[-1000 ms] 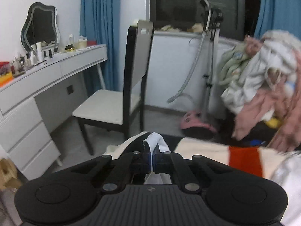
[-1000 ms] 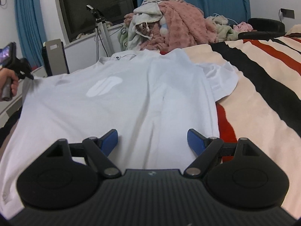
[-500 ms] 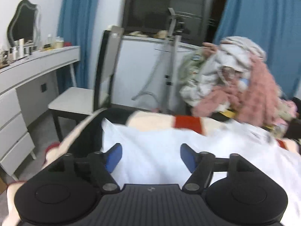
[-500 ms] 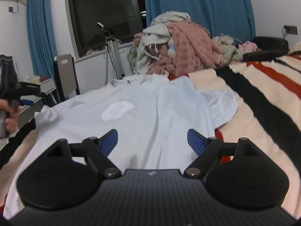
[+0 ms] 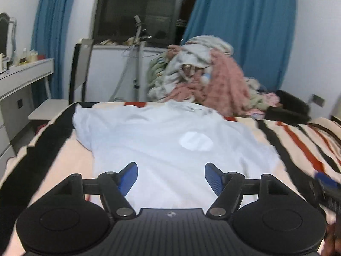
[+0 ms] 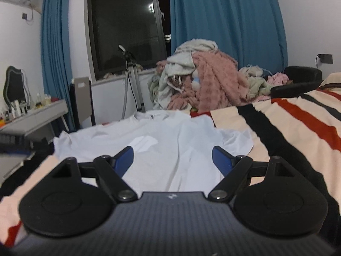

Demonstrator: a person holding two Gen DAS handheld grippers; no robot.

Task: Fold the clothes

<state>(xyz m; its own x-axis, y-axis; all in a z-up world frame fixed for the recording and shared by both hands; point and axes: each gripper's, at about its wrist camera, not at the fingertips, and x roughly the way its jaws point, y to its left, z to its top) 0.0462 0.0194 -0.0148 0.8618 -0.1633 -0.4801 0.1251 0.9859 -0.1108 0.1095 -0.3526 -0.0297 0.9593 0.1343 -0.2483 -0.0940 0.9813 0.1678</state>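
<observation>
Home bedroom, as far as I can see. Bed with a striped blanket (image 6: 298,128), blue curtains (image 6: 223,21) either side of a dark window (image 6: 125,25), dressing table (image 6: 34,117) with a mirror (image 6: 13,85) and bottles, a chair (image 5: 82,70), and a heap of clothes (image 6: 198,79) at the bed's far end.

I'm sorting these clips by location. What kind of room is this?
Most likely a home bedroom. A white T-shirt lies spread on a bed with a striped blanket, a dressing table with a mirror and bottles stands by the wall, and blue curtains flank a dark window.
</observation>
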